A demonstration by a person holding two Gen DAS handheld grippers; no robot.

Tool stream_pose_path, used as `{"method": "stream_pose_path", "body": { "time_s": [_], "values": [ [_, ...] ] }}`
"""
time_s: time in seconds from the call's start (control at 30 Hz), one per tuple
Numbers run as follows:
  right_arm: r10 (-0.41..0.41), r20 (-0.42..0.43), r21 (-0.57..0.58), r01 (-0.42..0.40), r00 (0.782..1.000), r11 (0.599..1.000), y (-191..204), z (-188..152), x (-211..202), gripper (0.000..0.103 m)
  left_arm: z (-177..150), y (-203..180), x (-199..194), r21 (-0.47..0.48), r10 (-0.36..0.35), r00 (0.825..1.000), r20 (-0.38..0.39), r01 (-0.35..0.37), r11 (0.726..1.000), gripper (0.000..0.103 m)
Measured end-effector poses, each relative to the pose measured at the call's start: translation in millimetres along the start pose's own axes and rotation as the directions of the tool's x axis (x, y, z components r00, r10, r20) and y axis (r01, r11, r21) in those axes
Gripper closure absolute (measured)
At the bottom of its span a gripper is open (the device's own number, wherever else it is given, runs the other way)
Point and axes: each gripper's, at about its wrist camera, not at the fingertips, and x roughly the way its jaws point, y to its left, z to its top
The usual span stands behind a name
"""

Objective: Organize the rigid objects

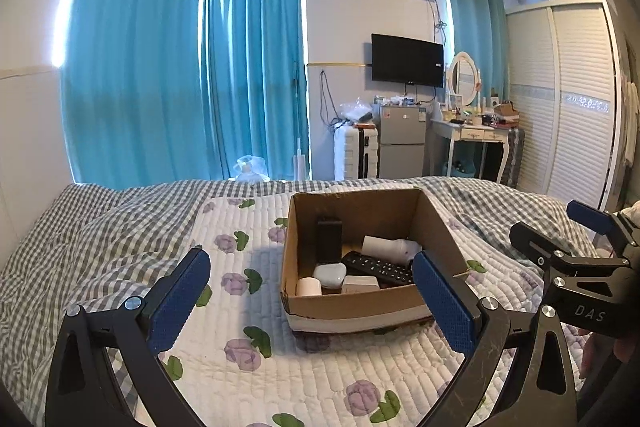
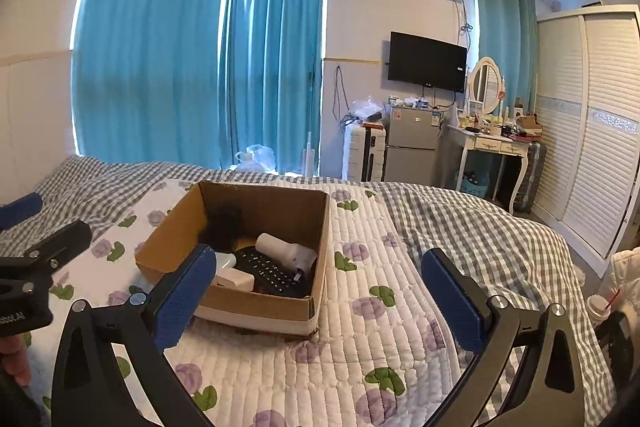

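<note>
Left wrist view: remote (image 1: 378,267) lies lengthwise left-to-right in box (image 1: 356,311); left gripper (image 1: 312,301) and right gripper (image 2: 320,301) jaws apart, empty.

box (image 1: 362,303) open-topped (crowded inside), quilt (image 1: 248,307) around bare

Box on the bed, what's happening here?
A person holds two grippers above the quilt, both open and empty. The left gripper and right gripper hang just short of the cardboard box, neither touching it. The box already holds a black remote, a white bottle lying down, a black block standing upright and a few small white items. No loose items show on the quilt.
</note>
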Motion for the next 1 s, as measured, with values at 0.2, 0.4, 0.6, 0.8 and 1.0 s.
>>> {"method": "stream_pose_path", "body": {
  "time_s": [0.2, 0.4, 0.6, 0.8, 1.0],
  "values": [
    [-0.002, 0.007, -0.004, 0.002, 1.0, 1.0, 2.4, -0.2, -2.3, 0.0, -0.4, 0.1, -1.5, -0.001, 0.008, 1.0, -0.001, -0.008, 1.0, 0.0],
    [-0.004, 0.007, -0.008, 0.004, 1.0, 1.0, 3.7, -0.5, -3.4, 0.0, -1.1, 0.9, -2.0, -0.001, 0.014, 1.0, -0.004, -0.014, 1.0, 0.0],
    [-0.004, 0.001, -0.007, 0.004, 1.0, 1.0, 4.4, 0.7, -4.0, 0.0, -3.1, -0.5, -0.5, 0.005, 0.016, 1.0, -0.013, -0.016, 1.0, 0.0],
    [-0.004, -0.006, -0.01, 0.004, 1.0, 1.0, 5.2, -0.5, -2.5, 0.0, -4.8, -0.8, -0.4, 0.005, 0.013, 1.0, -0.017, -0.013, 1.0, 0.0],
    [-0.002, -0.013, -0.013, 0.002, 1.0, 1.0, 7.0, -2.0, -0.8, 0.0, -5.8, -0.7, -1.3, 0.005, 0.017, 1.0, -0.02, -0.017, 1.0, 0.0]
  ]
}}
